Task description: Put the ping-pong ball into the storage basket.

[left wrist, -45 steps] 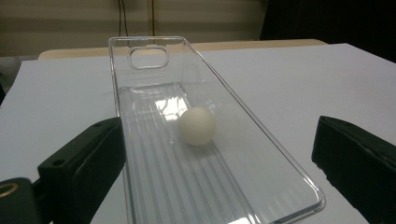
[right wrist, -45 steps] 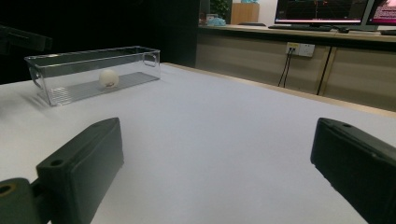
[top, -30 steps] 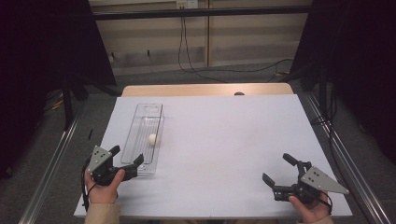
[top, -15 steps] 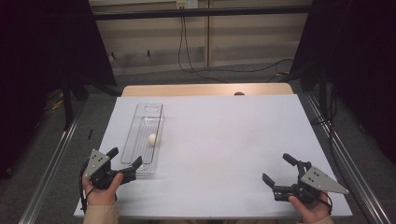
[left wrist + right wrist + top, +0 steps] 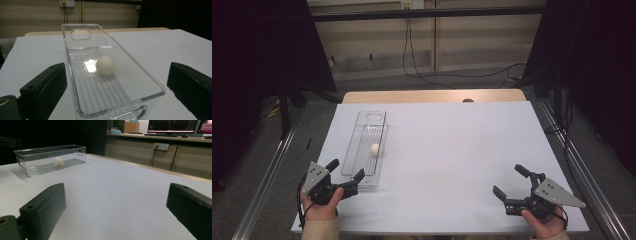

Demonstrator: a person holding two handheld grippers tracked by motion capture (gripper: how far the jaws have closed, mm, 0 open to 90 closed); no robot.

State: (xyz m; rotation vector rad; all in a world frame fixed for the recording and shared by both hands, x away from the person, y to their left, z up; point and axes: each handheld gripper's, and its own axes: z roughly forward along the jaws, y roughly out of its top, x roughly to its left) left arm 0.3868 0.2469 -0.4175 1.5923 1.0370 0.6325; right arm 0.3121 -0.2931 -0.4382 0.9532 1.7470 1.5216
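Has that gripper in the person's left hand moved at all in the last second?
Yes, slightly. The left gripper has slid down the high view, toward the person, so its open jaws now sit at the near end of the clear plastic rectangular bin.

White ball, clear ribbed bin, white table, black tools

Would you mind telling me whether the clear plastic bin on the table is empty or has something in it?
Not empty. The clear plastic bin stands upright with no lid, and one white ball rests on its ribbed floor, seen also in the high view.
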